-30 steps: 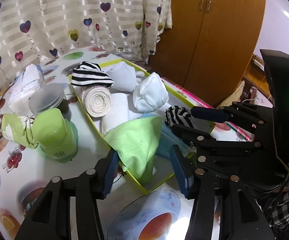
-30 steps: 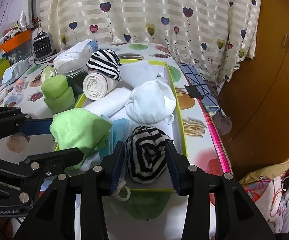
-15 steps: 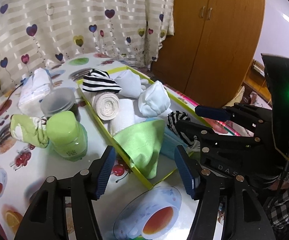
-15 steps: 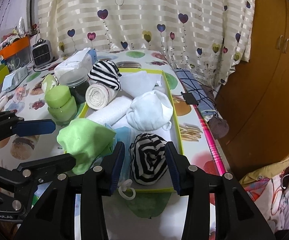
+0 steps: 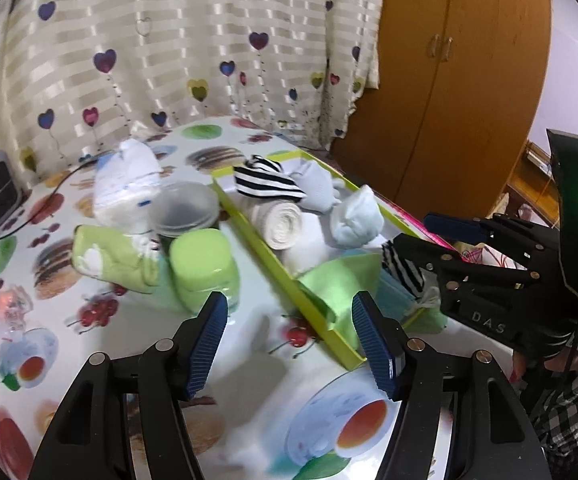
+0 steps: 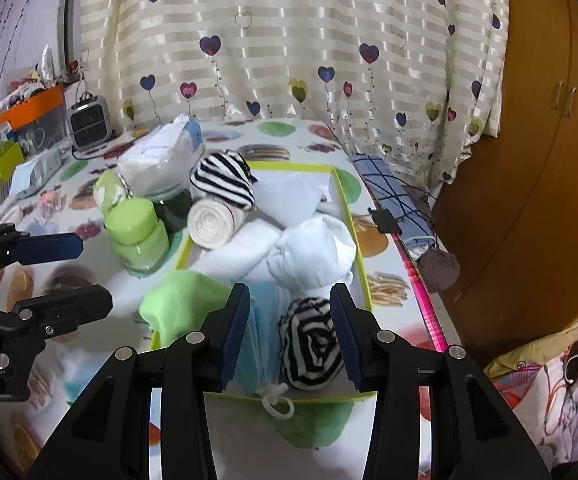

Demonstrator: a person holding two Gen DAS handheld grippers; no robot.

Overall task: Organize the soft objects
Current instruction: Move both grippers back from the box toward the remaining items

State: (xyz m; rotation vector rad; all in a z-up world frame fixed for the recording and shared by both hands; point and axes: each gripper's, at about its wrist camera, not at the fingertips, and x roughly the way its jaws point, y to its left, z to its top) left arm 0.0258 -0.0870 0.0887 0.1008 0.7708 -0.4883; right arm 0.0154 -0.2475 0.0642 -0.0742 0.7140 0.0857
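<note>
Bright, even indoor light; strong fisheye bending with dark corners, and slight motion blur low down.

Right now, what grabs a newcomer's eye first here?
The yellow-green tray crammed with rolled cloths in the middle of the fruit-print table, with a striped black-and-white bundle at its near end. A bright green cloth spills over the tray's near left corner, and a green jar stands just left of the tray.

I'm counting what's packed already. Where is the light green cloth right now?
The light green cloth drapes over the near left corner of the yellow-green tray, beside the pale blue cloth, seen in both wrist views.
</note>
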